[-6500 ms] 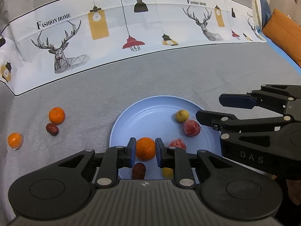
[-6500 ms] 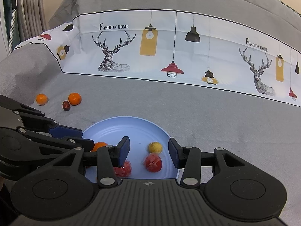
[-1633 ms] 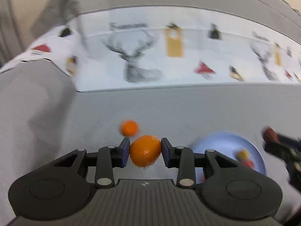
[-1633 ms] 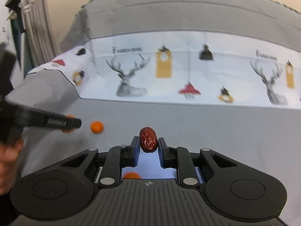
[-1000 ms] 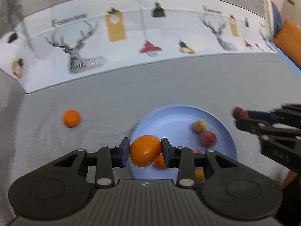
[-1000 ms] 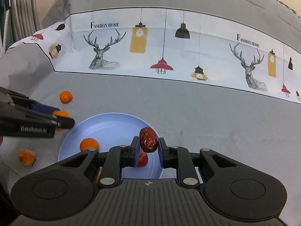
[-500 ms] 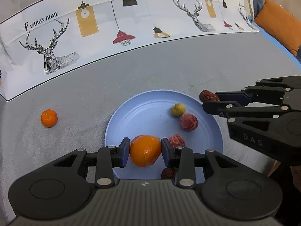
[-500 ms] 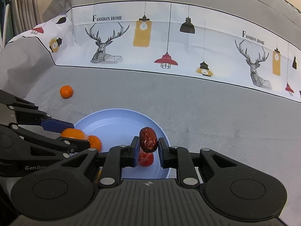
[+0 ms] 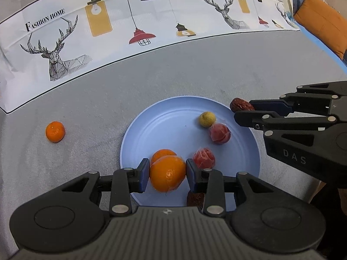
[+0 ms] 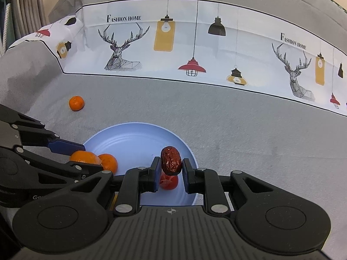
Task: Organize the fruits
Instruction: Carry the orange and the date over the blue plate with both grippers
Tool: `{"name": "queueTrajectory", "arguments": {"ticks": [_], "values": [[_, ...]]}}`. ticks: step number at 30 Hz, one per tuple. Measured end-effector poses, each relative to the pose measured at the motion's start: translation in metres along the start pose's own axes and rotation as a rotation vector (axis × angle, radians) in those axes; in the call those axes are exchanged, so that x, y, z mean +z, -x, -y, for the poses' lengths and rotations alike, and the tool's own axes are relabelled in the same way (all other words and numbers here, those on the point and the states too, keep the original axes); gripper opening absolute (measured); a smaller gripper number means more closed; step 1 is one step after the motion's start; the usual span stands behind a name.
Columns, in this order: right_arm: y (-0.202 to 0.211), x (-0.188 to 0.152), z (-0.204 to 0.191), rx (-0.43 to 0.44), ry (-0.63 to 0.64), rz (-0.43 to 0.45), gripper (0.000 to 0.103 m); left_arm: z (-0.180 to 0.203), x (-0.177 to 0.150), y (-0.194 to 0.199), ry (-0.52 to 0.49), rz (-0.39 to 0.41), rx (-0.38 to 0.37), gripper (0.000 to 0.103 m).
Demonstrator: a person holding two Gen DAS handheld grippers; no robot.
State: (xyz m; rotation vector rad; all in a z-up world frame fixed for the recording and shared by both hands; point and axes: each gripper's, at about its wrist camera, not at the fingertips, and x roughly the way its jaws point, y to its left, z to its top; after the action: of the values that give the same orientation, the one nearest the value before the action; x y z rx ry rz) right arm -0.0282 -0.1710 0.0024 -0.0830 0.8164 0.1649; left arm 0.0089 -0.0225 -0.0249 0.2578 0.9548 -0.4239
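Left tongs (image 9: 167, 175): angled downward, pads clamped on a load. Right tongs (image 10: 169, 170): angled downward, nearly closed, gripping.

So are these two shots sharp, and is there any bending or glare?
Left wrist view: sharp, the orange and plate crisp, the cloth's border bowed by the fisheye. Right wrist view: sharp too, the date clear, same bowing, corners dark, no glare.

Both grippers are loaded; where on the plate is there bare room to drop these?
The blue plate is bare across its far-left half, bordered by the yellow fruit and the resting orange. The near-right side is crowded with two red fruits.
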Motion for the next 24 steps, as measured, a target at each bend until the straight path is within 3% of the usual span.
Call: {"name": "queueTrajectory", "arguments": {"ticks": [24], "values": [[-0.0043,-0.0012,-0.0006,0.018,0.014,-0.028,0.021,0.0021,-0.0021,-0.0023,-0.002,-0.001,-0.002,0.040]]}}
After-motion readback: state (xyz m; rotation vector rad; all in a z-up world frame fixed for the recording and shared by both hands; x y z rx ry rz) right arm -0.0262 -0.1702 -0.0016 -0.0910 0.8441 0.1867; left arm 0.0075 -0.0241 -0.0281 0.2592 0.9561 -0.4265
